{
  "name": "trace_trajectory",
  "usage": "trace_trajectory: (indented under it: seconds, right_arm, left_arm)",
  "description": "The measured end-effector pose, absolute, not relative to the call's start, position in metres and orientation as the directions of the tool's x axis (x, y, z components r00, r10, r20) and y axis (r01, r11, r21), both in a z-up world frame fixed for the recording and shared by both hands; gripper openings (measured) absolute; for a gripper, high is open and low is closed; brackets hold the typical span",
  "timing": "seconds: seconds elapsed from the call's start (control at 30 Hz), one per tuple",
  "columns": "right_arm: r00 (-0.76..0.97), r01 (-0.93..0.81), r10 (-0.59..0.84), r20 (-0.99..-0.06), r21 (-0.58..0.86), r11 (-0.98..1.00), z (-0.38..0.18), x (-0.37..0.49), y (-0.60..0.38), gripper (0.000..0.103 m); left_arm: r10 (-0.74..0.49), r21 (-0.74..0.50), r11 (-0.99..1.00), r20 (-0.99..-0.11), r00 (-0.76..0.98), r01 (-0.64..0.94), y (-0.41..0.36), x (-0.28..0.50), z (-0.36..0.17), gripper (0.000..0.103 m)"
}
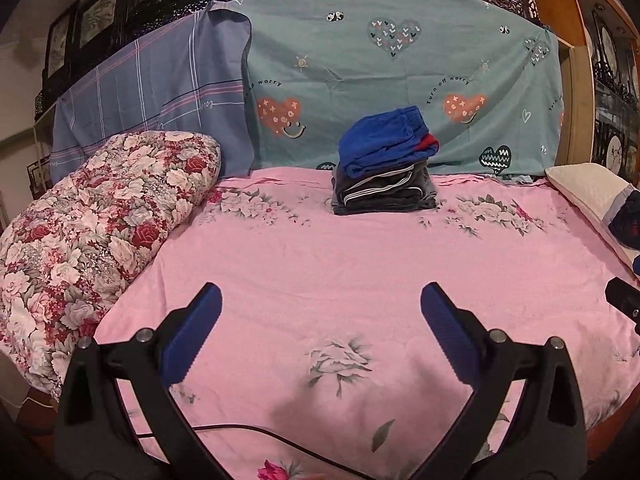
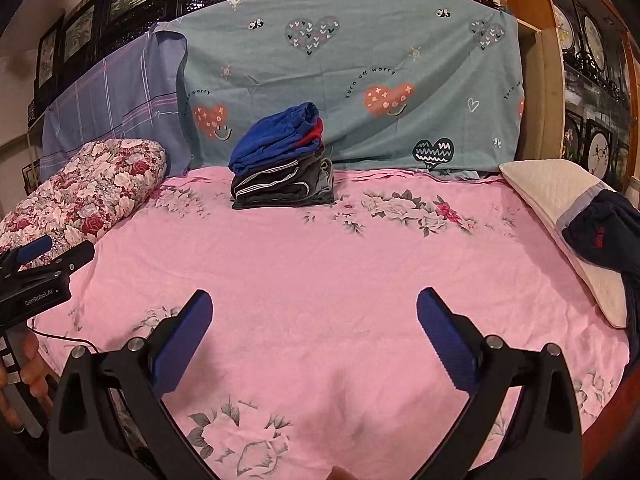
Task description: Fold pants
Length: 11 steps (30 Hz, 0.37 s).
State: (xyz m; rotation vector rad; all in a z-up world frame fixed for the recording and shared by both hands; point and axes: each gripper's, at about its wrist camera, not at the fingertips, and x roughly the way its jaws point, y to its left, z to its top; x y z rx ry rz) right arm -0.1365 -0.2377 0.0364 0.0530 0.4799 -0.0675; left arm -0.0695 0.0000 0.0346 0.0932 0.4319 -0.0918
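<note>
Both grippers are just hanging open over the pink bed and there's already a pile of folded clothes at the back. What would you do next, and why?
Probably swing the right gripper toward the dark garment lying on the cream pillow at the right. It looks like the only unfolded piece; the stack of folded clothes seems done. Both the right gripper and the left gripper are open and hold nothing.

Your left gripper [image 1: 320, 300] is spread wide, its two blue-padded fingers [image 1: 192, 336] reaching toward 11 and 1 o'clock with nothing between them. Your right gripper [image 2: 314, 306] matches it: jaws fully apart, blue pads [image 2: 444, 340] splayed the same way, gripping nothing. From the right wrist view, the left gripper's body shows at 9 o'clock, level and pointing forward, with your left hand [image 2: 30, 364] wrapped around its handle at about 8 o'clock.
</note>
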Motion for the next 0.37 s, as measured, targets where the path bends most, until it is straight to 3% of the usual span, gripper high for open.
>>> trace_trajectory:
  seconds: [0.37]
  right_arm:
    - [0.885,0.075,-0.051,-0.463,0.032,0.997,0.033,-0.137,-0.236,0.102]
  left_arm:
    - [-0.058,0.030,0.996,-0.524,0.849,0.087,0.004,-0.054,0.023,0.101]
